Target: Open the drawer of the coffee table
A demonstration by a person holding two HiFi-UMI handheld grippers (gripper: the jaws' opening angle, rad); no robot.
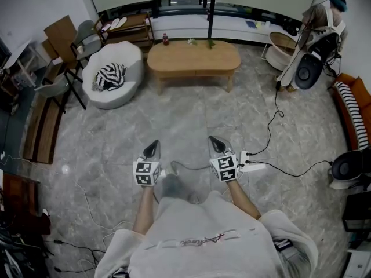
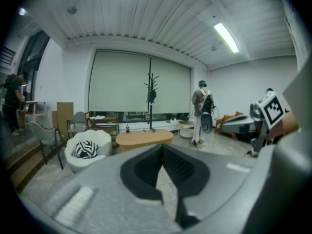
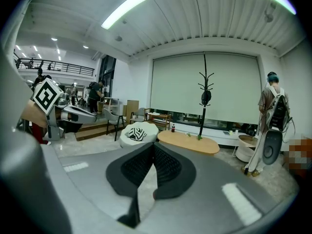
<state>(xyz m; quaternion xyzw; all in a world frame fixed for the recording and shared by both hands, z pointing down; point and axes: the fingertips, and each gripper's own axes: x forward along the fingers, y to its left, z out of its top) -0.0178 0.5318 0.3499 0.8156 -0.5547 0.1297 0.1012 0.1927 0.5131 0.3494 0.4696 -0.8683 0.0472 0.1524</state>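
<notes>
Shut tight, nothing in it: left claw (image 1: 154, 146), held low over the grey stone-look floor (image 1: 191, 126) and pointing fwd across the room. Right claw (image 1: 215, 142) is just beside it, jaws also pressed together tip to tip, empty. Both are out in front of the person's torso, bare forearms behind them. A white power strip (image 1: 253, 166) lies on the floor just right of the right claw, w/ a black cable (image 1: 272, 126) snaking off from it.

Room, left to right:
- A grey chair (image 1: 58, 86) stands near the floor's left edge.
- Next is a white tub armchair (image 1: 119, 59) w/ a black-and-white striped cushion (image 1: 110, 76) in it.
- The coffee table (image 1: 194, 58) is oval, light wood, at the far side of the floor. It's roughly straight ahead of both claws and well apart from them.
- Its drawer can't be made out from here.
- On the tabletop, a small red-capped bottle (image 1: 166, 39) stands at the far edge, left end. A bit of greenery (image 1: 211, 43) sits at the far edge, mid.
- A black coat stand (image 1: 212, 7) rises just behind that edge.
- Right of the table a person (image 1: 317, 30) stands by the wall w/ a dark bag.
- An orange sofa (image 1: 360, 97) runs along the floor's right edge.
</notes>
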